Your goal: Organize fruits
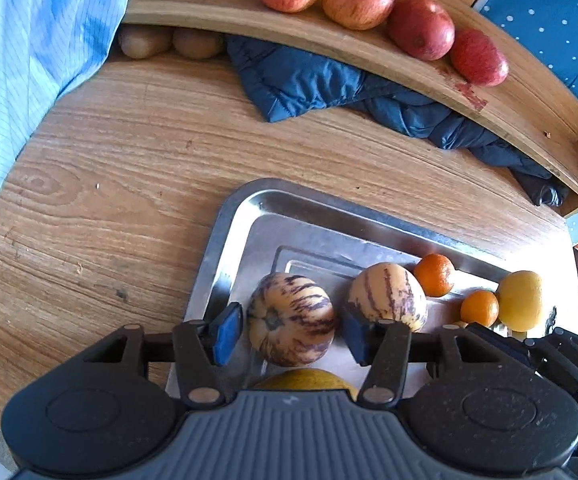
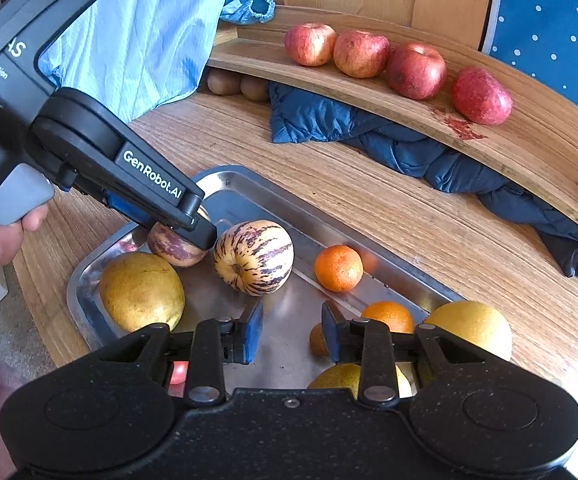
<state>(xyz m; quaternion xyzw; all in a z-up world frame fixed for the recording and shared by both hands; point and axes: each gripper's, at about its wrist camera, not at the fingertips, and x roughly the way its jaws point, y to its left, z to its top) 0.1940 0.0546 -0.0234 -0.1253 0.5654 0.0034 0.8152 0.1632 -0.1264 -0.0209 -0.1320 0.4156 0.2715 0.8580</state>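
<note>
Blue jacket (image 1: 369, 92) under shelf (image 1: 409, 68); kiwis (image 1: 169, 42) behind.

Four apples (image 2: 397, 70) along wooden shelf (image 2: 537, 152)

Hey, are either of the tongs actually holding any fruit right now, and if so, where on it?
Nothing is held. The left tongs straddle a striped melon at its sides with visible gaps. The right tongs hang open over the tray.

Four apples (image 2: 393, 68) line the shelf (image 2: 529, 152) behind the tray (image 2: 225, 184) (kiwis (image 2: 241, 84), seemingly, underneath).
</note>
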